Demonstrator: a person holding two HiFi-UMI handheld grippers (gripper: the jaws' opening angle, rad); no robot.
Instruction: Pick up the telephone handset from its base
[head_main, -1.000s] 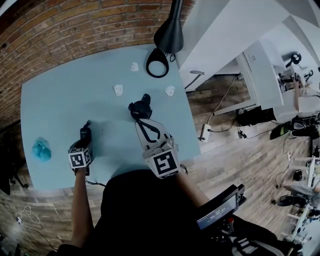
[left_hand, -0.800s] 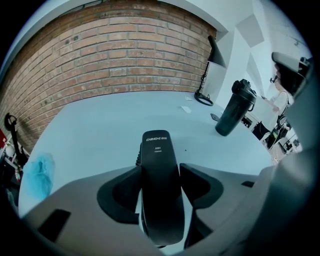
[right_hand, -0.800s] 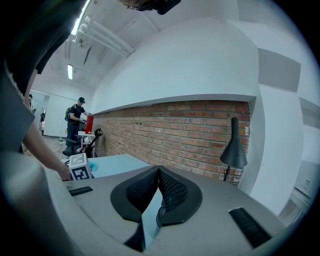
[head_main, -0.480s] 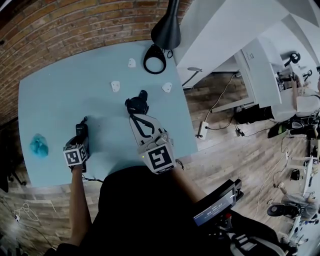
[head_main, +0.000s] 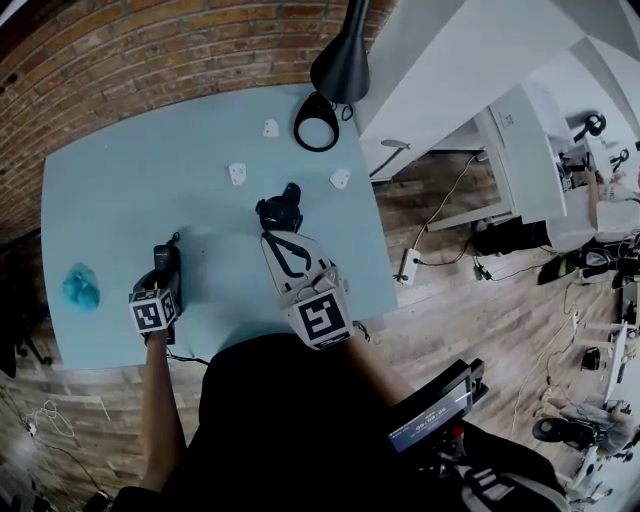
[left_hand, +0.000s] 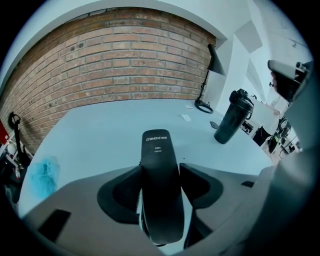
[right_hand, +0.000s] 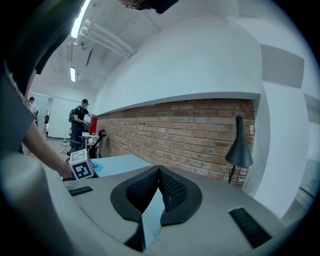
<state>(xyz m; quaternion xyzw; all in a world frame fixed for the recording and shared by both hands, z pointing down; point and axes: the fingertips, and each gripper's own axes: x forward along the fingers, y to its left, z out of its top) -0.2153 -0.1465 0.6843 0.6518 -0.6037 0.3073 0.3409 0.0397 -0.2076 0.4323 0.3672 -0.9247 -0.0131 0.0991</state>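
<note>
Your head camera looks steeply down on the whole bench (head_main: 120, 200). Your left gripper view sits close over the handset (left_hand: 160, 200), facing the brick wall (left_hand: 115, 65); the right gripper view faces that wall too, nearly level.

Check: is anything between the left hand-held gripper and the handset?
Nothing visible. The handset sits between the jaws of the left hand-held gripper, which seem to press on both its sides. The bottle stands well off to the right and the blue wad to the left, both clear of it.
</note>
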